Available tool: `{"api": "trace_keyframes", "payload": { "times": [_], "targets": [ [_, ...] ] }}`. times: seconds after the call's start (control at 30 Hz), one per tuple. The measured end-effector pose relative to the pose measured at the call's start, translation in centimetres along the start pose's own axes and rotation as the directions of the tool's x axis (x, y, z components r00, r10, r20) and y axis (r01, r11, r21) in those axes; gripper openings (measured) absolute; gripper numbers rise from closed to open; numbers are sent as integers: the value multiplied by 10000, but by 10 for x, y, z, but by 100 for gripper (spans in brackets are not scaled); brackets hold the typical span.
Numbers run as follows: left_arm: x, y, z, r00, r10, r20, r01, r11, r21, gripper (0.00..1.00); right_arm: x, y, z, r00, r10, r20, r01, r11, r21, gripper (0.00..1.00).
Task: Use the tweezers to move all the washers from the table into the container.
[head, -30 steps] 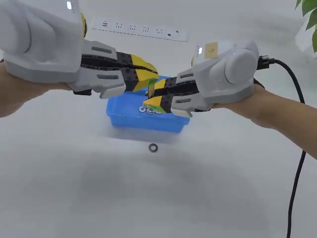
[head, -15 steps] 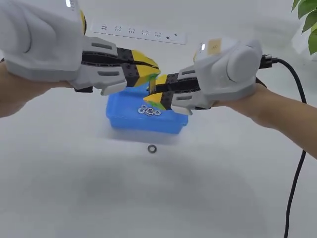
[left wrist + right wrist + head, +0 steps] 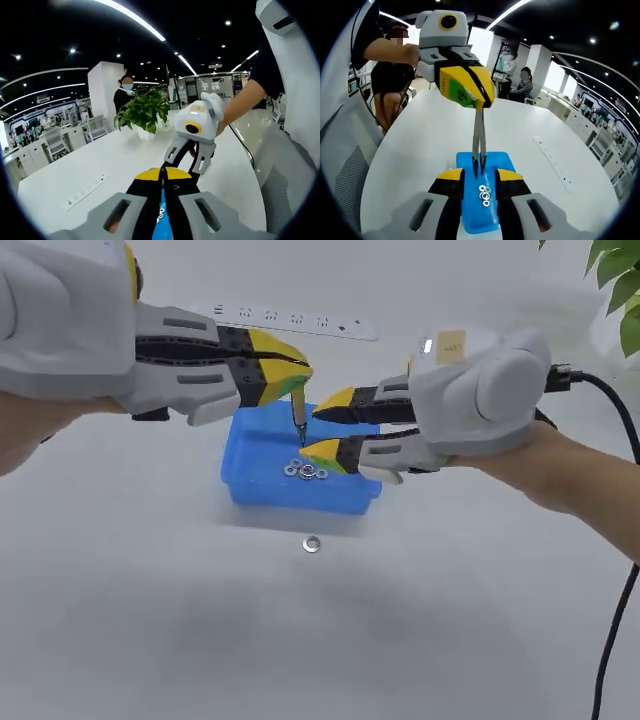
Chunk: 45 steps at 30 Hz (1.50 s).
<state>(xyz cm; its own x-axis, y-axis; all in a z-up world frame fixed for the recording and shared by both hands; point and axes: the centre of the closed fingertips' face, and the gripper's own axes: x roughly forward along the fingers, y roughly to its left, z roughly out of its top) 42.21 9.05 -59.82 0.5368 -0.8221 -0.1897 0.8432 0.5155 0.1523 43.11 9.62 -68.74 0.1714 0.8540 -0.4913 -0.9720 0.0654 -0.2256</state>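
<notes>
Steel-grey, a lone washer point(image 3: 312, 544) lies on the white table point(image 3: 300, 640) at lower centre, just short of the blue container point(image 3: 255, 485), in which several washers point(image 3: 305, 472) are already gathered. Above it the tweezers point(image 3: 298, 418) are pinched in the closed left claw point(image 3: 302, 372), tips down, presumably for a drop. The right claw point(image 3: 318, 430) is held spread and empty beside them. What the head view leaves uncertain is made plain in the right gripper view: the tweezer tips appear parted and bare.
</notes>
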Motion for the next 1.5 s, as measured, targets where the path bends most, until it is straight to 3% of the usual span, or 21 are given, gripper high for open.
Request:
{"api": "trace_keyframes", "payload": {
  "times": [0.03, 0.1, 0.33, 0.37, 0.43, 0.57, 0.83, 1.0, 1.17, 1.5],
  "targets": [
    [0, 0, -2, 10000, 21, 7, -21, 10000, -24, 4, -2, -3, 0, 9992, -376, 168, 371, 9990, 262, 28],
    [1, -5, 1, 10000, 26, -26, -26, 10000, 49, 4, -6, -3, 1, 9976, -575, 389, 554, 9970, 532, 31],
    [-3, -19, -4, 9999, -37, -125, 38, 9999, 107, 4, -24, 15, 0, 9932, -824, 823, 766, 9945, 710, 41],
    [-2, -29, 0, 9999, -28, -127, 29, 10000, 80, 4, -27, 19, -2, 9930, -865, 807, 807, 9941, 725, 44],
    [-6, -34, -2, 9998, -104, -163, 103, 9999, -34, 4, -30, 26, -9, 9932, -919, 712, 863, 9932, 786, 51],
    [-15, -37, -6, 9999, -7, -160, 4, 9999, -164, 4, -41, 41, -18, 9945, -878, 575, 827, 9929, 855, 64],
    [-21, -46, -12, 9999, -82, -122, 79, 9997, -246, 4, -59, 70, -43, 9965, -800, 250, 753, 9854, 1525, 72],
    [-19, -49, -20, 10000, -72, -7, 72, 9984, -556, 4, -66, 80, -57, 9977, -674, -60, 674, 9831, 1704, 77],
    [-12, -61, -25, 9993, -366, -53, 362, 9975, -612, 4, -71, 86, -67, 9977, -625, -261, 662, 9808, 1835, 83],
    [-1, -71, -41, 9985, -485, -260, 463, 9958, -790, 4, -73, 100, -72, 9979, -451, -465, 530, 9812, 1855, 99]
  ]
}}
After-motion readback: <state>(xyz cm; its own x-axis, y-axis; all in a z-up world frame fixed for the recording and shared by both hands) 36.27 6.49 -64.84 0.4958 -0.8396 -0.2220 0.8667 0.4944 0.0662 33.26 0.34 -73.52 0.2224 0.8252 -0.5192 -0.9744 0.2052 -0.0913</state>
